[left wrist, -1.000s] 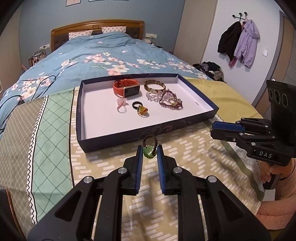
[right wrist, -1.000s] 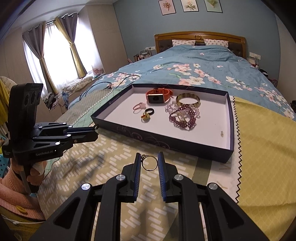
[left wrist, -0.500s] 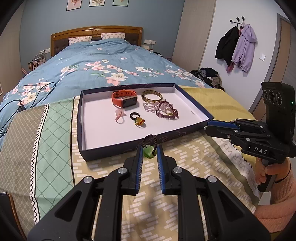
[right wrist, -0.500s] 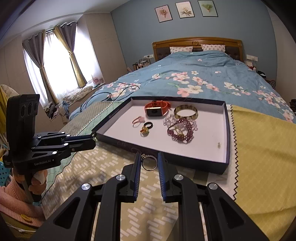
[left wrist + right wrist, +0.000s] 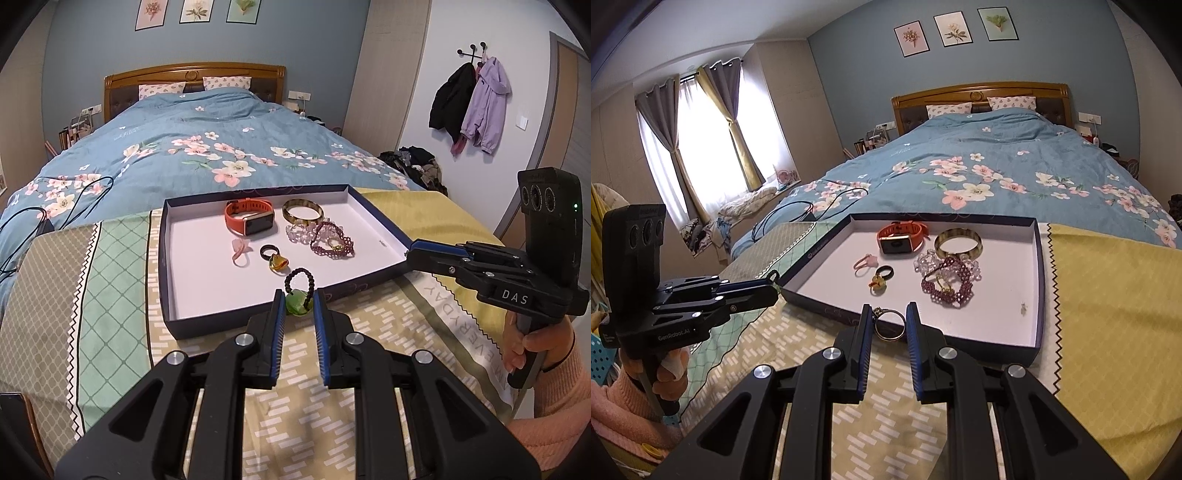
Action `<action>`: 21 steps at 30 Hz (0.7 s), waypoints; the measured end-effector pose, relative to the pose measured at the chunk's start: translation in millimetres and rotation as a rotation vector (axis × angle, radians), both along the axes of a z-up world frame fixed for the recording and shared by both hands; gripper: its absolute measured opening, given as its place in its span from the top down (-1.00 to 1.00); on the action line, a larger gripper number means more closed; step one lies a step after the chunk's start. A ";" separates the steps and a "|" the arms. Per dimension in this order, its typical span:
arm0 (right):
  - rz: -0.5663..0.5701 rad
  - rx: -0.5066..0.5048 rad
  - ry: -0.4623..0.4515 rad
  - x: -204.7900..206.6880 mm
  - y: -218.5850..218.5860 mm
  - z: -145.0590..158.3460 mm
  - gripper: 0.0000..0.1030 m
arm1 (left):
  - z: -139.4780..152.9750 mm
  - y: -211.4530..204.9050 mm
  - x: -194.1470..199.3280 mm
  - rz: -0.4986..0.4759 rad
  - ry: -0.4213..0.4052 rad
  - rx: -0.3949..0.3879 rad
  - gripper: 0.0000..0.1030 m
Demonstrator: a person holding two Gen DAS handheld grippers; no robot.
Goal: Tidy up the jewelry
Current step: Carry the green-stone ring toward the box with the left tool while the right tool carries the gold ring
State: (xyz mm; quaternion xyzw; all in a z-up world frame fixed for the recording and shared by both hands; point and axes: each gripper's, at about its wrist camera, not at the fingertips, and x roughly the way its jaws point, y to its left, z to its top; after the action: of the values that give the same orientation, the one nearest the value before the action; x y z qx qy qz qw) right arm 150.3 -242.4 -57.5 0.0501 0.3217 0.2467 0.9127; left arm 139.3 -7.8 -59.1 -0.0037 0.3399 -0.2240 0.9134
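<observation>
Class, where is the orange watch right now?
The orange watch lies at the tray's far end, left of the gold bangle in both views.

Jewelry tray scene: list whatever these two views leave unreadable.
- Small speck on the tray floor, right wrist view: too small to identify.
- Green pendant, left wrist view: lower part hidden between the left gripper fingers.
- Silver ring's setting, right wrist view: against the right gripper pad, too small.
</observation>
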 end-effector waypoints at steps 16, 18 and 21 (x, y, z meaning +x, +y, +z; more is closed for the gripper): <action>-0.011 0.027 -0.031 10.6 -3.2 11.3 0.68 | 10.3 1.2 4.7 0.010 -0.030 -0.017 0.70; -0.013 0.033 -0.036 11.8 -4.0 12.7 0.68 | 10.9 0.8 5.7 0.011 -0.031 -0.019 0.70; -0.014 0.038 -0.042 14.0 -4.3 14.9 0.68 | 11.7 0.0 6.7 0.011 -0.034 -0.019 0.70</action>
State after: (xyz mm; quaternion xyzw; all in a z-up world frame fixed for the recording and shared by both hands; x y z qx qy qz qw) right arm 164.3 -246.8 -42.7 0.0646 0.2972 0.2473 0.9200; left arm 146.0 -7.8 -47.4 -0.0104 0.3222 -0.2222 0.9202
